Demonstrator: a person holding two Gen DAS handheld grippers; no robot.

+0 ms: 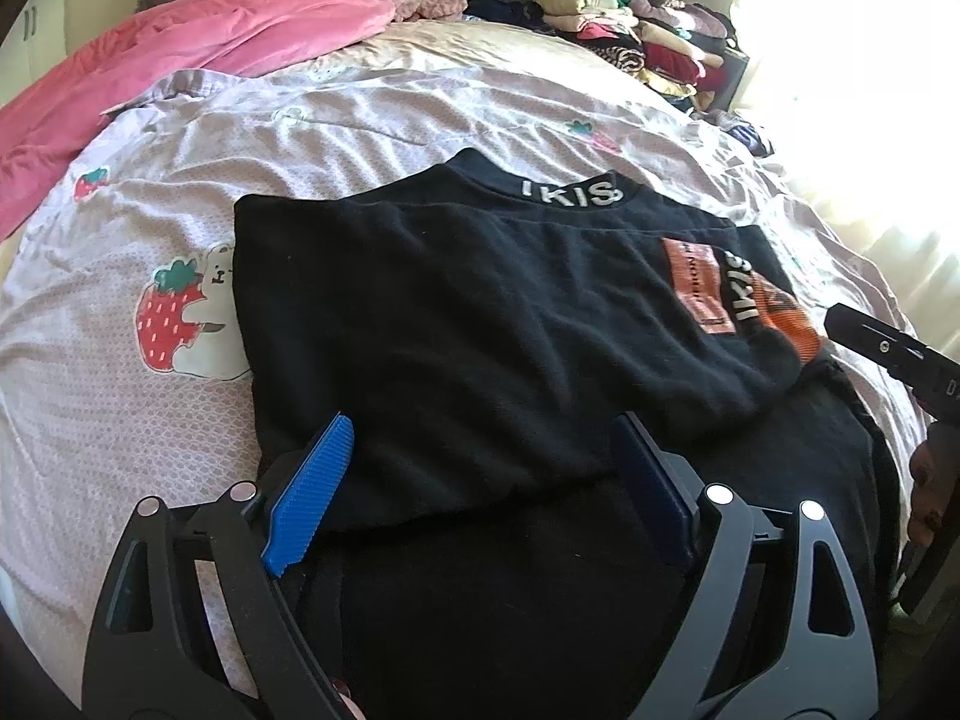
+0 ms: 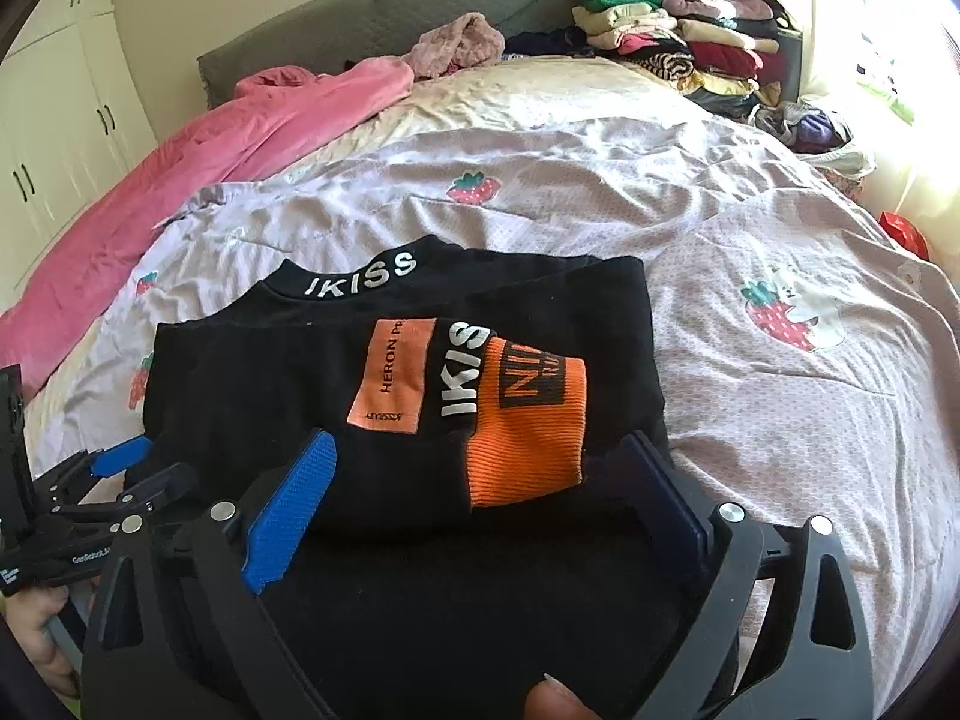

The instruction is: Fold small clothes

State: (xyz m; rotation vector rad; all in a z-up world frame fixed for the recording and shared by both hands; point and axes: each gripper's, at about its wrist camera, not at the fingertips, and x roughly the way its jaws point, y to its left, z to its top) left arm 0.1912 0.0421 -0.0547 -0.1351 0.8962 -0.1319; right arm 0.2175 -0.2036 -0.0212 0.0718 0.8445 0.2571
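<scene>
Black top (image 2: 288, 396) flat on bed (image 2: 750, 420), sleeves folded in, orange cuff (image 2: 525, 438) on chest. Left claw (image 1: 480, 480), right claw (image 2: 480, 492) both spread, empty, over hem. Next: pinch hem corners evenly, fold toward collar.

We look down at a slant from each wrist, close over the near edge of the bed (image 1: 420, 102), both views facing its far edge and the headboard (image 2: 384, 18). Our left view sits toward the left edge, our right toward the right. Both share the black top (image 1: 456, 312) and the clothes pile (image 2: 690, 42) in the far right corner.
</scene>
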